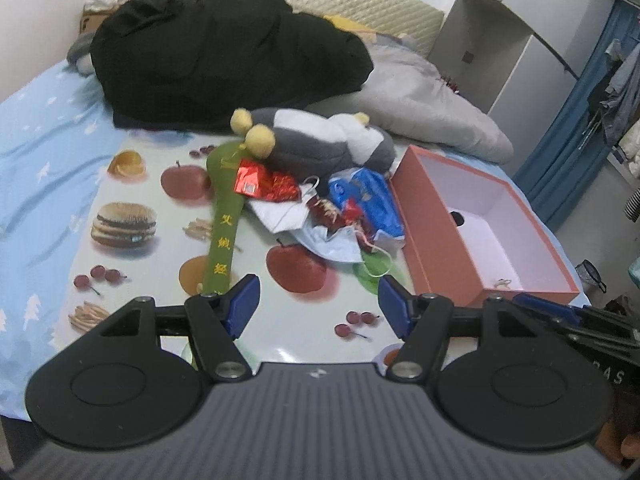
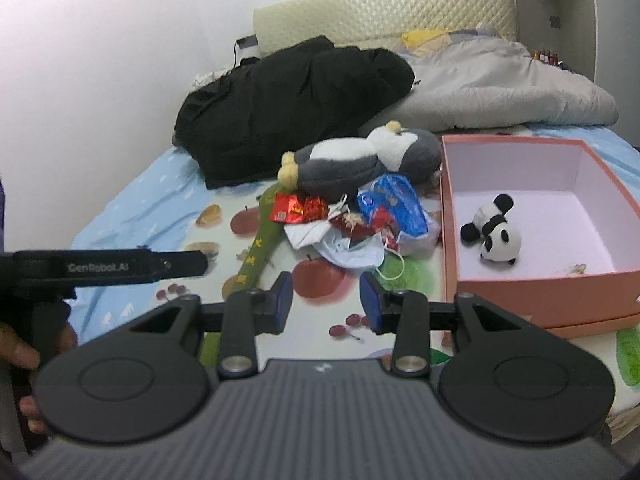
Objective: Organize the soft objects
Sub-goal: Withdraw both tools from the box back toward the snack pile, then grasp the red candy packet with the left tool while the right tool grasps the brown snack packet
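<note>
Both grippers hung over the food-print cloth (image 1: 132, 184) w/ fingers apart, holding nothing: left gripper (image 1: 319, 306) wide, right gripper (image 2: 326, 302) a bit narrower. Penguin plush (image 2: 372, 158) lay on its side behind a pile of masks & wrappers (image 2: 352, 232), green fabric stick (image 1: 222, 232) beside it. Panda plush (image 2: 494, 230) sat in the pink box (image 2: 532, 284); small object near it, possibly a hair tie.

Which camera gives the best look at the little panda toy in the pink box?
The right wrist view. It looks down into the pink box, so the whole panda toy shows, lying on the box floor. In the left wrist view the box's near wall hides nearly all of it; only a small black bit of the panda toy peeks out.
</note>
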### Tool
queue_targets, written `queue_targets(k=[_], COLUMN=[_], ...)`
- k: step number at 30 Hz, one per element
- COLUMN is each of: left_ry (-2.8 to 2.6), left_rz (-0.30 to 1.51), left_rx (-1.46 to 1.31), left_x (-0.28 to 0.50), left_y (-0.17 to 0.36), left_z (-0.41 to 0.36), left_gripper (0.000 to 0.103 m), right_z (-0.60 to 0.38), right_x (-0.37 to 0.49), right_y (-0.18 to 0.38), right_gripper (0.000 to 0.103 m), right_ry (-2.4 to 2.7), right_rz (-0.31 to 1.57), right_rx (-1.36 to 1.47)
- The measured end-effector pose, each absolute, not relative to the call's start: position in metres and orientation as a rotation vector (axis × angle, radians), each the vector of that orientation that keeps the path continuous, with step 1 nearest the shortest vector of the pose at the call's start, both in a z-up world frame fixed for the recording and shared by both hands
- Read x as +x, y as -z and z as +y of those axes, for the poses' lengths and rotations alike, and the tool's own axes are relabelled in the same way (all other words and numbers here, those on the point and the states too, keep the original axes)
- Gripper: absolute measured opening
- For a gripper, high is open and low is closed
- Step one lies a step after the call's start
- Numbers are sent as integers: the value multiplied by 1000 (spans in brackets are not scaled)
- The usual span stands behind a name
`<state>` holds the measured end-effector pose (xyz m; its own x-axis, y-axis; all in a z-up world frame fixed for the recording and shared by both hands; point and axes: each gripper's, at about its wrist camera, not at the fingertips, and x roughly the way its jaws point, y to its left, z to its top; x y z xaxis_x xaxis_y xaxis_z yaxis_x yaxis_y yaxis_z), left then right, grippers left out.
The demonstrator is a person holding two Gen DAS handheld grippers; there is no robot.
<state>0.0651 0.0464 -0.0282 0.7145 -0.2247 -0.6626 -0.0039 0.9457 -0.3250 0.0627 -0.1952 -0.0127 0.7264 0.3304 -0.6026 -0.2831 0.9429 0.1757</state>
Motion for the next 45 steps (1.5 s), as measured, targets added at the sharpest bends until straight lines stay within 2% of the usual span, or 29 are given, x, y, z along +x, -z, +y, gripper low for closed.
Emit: queue_targets(k=[16, 20, 35, 40, 43, 45], left_ry=[131, 153, 216, 212, 184, 177], left_rz=[837, 854, 942, 951, 957, 956], left_rx=[-252, -249, -299, -276, -256, -256], left_x=[205, 249, 365, 376, 378, 378], left_y=[85, 100, 157, 163, 165, 166], left_z=[61, 63, 54, 44, 42, 43], left_gripper=[71, 71, 69, 59, 45, 42], right_z=[-166, -155, -130, -126, -126, -125], right_x=[158, 192, 308, 325, 331, 333], right_y=[59, 71, 137, 154, 163, 167], right_gripper=[40, 50, 49, 49, 49, 46], right_ry=[-337, -338, -332, -336, -336, -332], right_rz=[753, 760, 840, 870, 899, 908], right_rx=[3, -29, -35, -30, -19, -20])
